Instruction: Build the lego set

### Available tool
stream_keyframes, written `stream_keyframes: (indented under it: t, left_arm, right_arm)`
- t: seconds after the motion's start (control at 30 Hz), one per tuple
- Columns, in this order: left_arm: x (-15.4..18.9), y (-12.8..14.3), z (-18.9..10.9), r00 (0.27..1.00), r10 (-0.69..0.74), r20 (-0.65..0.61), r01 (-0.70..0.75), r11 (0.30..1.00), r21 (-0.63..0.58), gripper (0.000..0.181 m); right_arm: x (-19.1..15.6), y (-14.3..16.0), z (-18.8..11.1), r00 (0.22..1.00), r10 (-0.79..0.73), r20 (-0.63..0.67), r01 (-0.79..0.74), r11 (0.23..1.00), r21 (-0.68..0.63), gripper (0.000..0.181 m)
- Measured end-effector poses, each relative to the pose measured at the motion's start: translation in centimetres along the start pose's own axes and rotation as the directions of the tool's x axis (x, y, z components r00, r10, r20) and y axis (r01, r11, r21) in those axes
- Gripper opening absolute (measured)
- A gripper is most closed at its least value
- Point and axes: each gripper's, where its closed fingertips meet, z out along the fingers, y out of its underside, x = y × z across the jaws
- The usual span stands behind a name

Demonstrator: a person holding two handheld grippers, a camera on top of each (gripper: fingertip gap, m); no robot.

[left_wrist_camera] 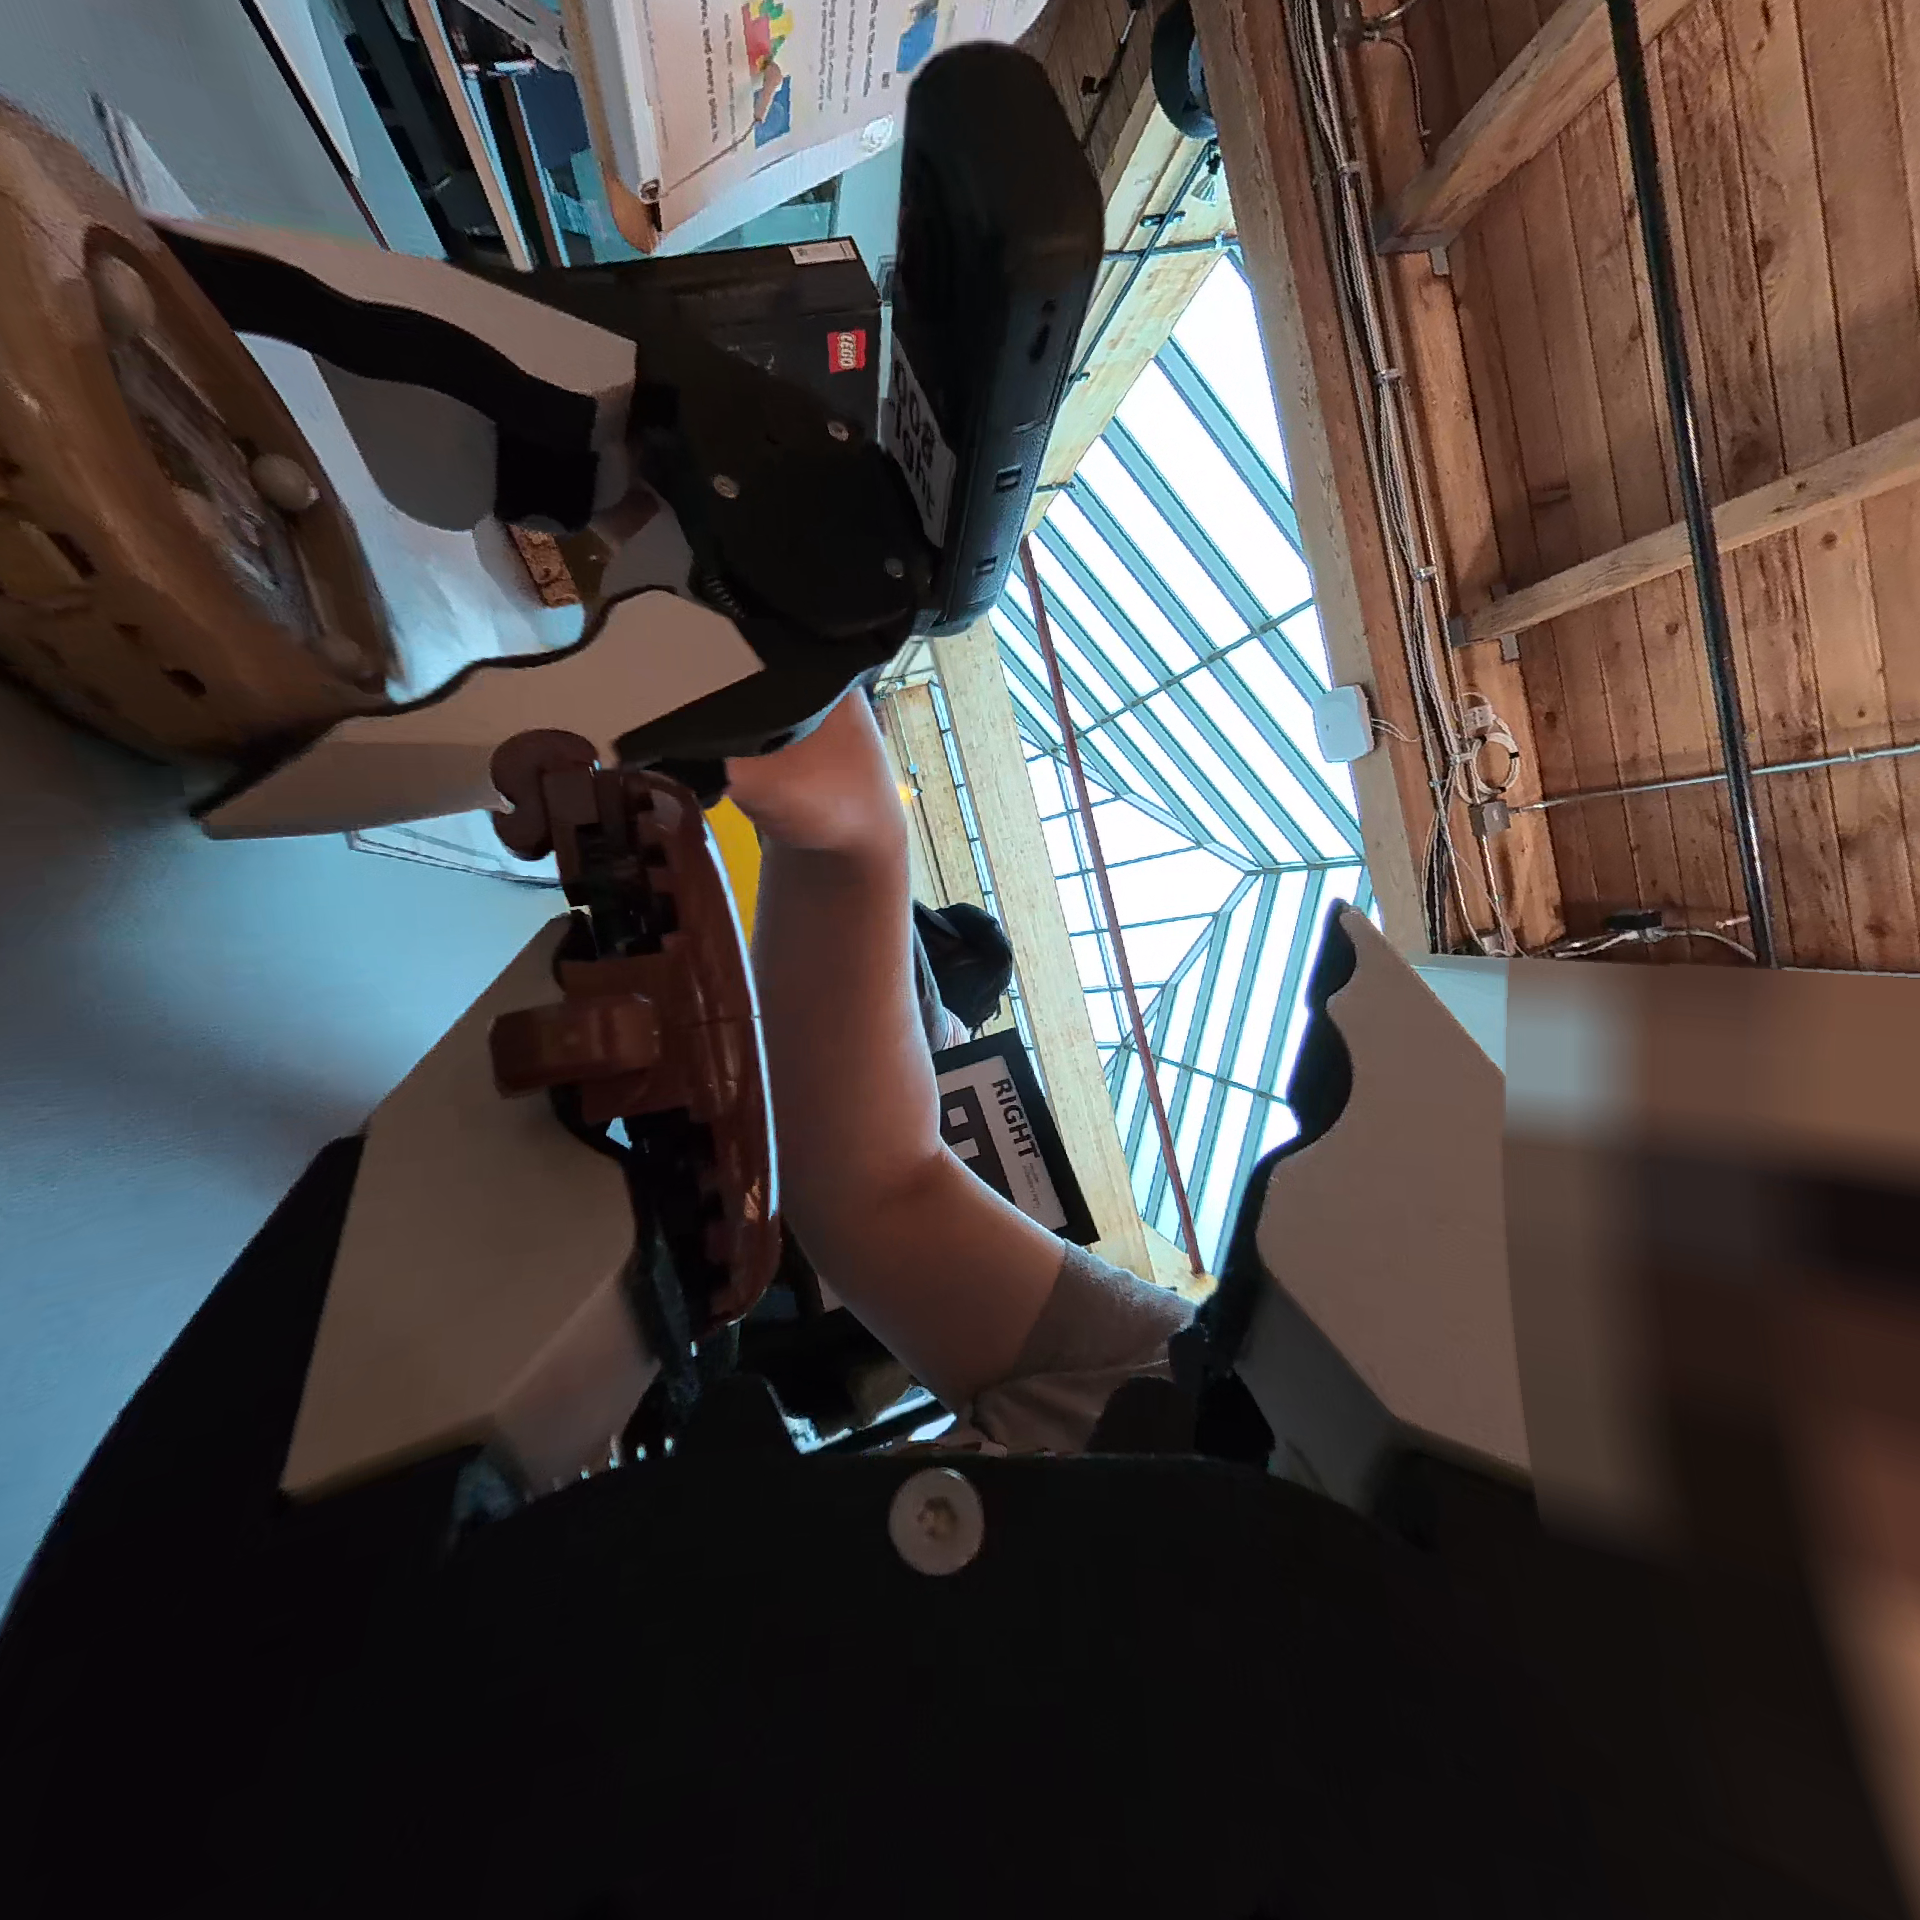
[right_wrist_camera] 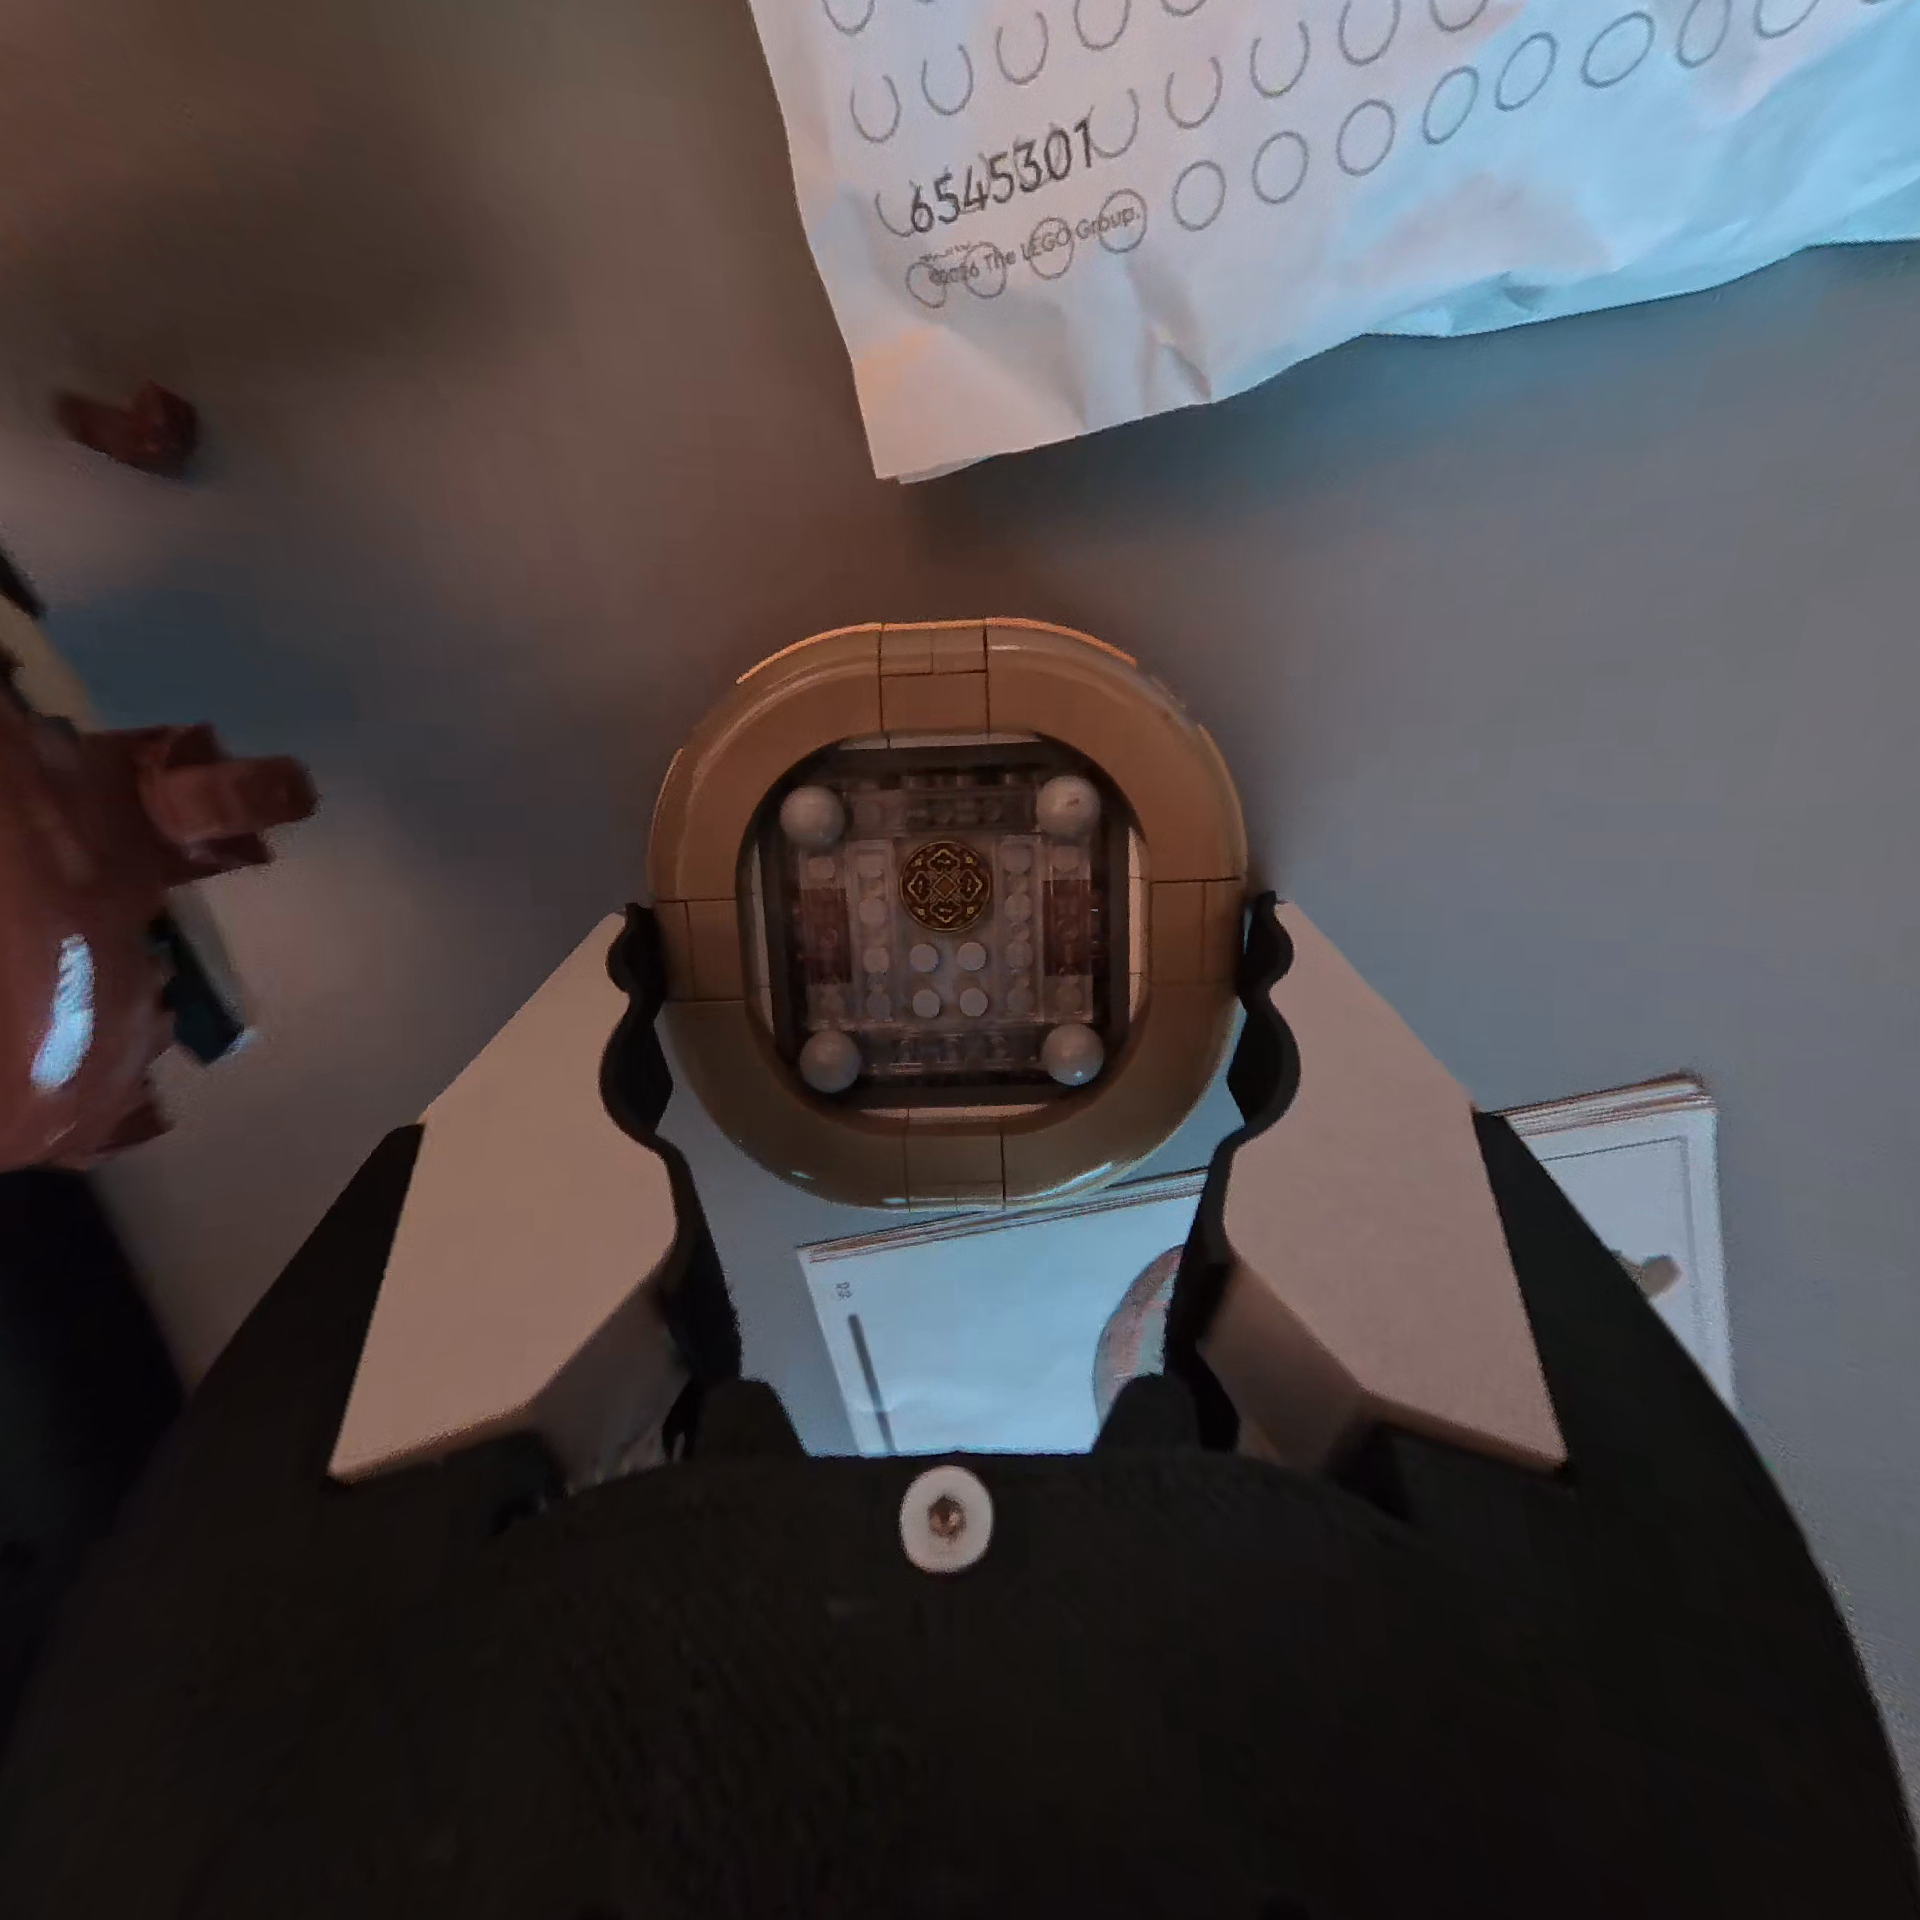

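While a white paper bag (right_wrist_camera: 1299, 197) printed with rings lay beyond and an instruction booklet (right_wrist_camera: 997, 1340) sat under the fingers, the right gripper (right_wrist_camera: 951, 966) had its jaws pinching a tan rounded lego frame (right_wrist_camera: 940, 914) from both sides, face up to the camera over the grey table (right_wrist_camera: 1507, 675). The left gripper (left_wrist_camera: 935, 1039) was spread wide; a glossy reddish-brown curved lego piece (left_wrist_camera: 675, 1039) rested against its left finger, long axis running along that finger. A loose brown brick (right_wrist_camera: 135, 426) lay well apart.
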Motion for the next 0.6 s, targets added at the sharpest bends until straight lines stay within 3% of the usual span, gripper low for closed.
stream_keyframes:
  t: [0.33, 0.6]
  left_arm:
    - [-1.6, 0.5, -0.1, 0.999, -0.034, 0.013, 0.034, 0.999, 0.007, 0.132]
    - [-3.0, 0.2, 0.9, 0.998, -0.059, 0.026, 0.059, 0.998, 0.019, 0.133]
  right_arm:
    - [-1.1, -0.2, -2.7, 0.922, 0.209, 0.327, -0.251, 0.964, 0.091, 0.110]
    - [-2.4, -0.8, -5.0, 0.856, 0.227, 0.464, -0.331, 0.931, 0.156, 0.110]
